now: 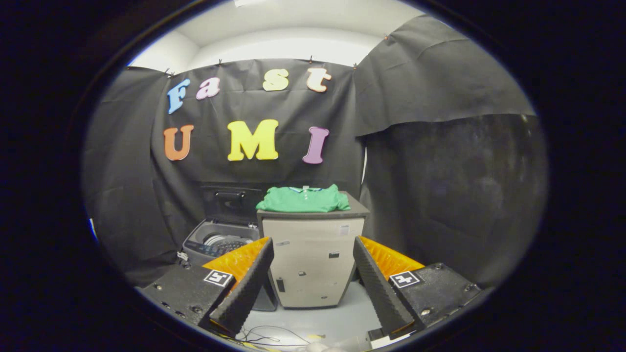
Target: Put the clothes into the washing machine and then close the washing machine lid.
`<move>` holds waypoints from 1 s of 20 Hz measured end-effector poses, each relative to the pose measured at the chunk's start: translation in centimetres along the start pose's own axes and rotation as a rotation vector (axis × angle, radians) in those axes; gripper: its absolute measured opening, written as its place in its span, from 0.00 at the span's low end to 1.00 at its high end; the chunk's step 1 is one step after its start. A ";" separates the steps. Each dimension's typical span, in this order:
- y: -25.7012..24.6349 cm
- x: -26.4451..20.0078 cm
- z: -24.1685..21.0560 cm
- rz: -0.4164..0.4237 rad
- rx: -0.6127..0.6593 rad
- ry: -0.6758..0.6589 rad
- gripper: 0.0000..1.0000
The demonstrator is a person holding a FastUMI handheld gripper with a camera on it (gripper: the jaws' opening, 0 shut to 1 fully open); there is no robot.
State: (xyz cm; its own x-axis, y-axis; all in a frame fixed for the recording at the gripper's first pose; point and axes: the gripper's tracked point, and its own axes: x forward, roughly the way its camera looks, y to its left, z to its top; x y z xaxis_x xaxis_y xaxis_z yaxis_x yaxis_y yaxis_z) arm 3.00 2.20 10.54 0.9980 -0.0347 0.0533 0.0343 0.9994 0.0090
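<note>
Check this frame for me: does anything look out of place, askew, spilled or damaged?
Nothing stands out. The green shirt lies folded on the cabinet, the washing machine beside it has its lid raised, and the gripper is open and empty. Loose cables trail on the floor below the fingers.

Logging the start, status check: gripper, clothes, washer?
Gripper open, holding nothing. Green shirt folded atop cabinet, beyond fingers. Washing machine beside the cabinet, lid up.
</note>
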 end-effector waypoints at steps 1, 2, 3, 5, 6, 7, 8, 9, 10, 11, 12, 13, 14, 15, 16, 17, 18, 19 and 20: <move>0.2 0.9 1.2 0.004 -0.001 -0.011 1.00; -0.1 2.1 2.1 -0.002 -0.003 -0.017 1.00; 0.1 3.3 3.3 0.005 -0.004 -0.022 1.00; 0.2 6.1 5.7 0.013 -0.003 -0.036 1.00; 0.0 7.6 7.1 0.009 -0.005 -0.055 1.00; -0.1 9.2 8.6 0.003 -0.004 -0.069 1.00; -0.2 11.3 9.5 -0.002 -0.003 -0.070 1.00; -0.1 13.1 10.2 0.004 -0.002 -0.061 1.00; 0.2 15.0 11.1 0.015 0.007 -0.055 1.00; 0.3 17.0 12.0 0.026 0.019 -0.047 1.00; 0.2 19.0 12.7 0.027 0.022 -0.034 1.00; 0.2 21.2 13.3 0.030 0.025 -0.028 1.00; 0.4 23.3 14.2 0.042 0.027 -0.022 1.00; 0.4 25.2 14.6 0.045 0.026 -0.012 1.00; 0.5 27.2 15.0 0.053 0.028 0.002 1.00; 0.9 29.1 15.1 0.069 0.034 0.028 1.00; 1.4 30.9 15.1 0.089 0.047 0.048 1.00; 1.8 32.7 15.3 0.102 0.057 0.073 1.00; 2.0 34.7 15.1 0.105 0.059 0.101 1.00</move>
State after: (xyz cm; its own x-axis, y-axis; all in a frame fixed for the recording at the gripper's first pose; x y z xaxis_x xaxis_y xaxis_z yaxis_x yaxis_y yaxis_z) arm 36.89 2.89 27.46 0.9963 0.0740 -0.0432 -0.0710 0.9952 0.0672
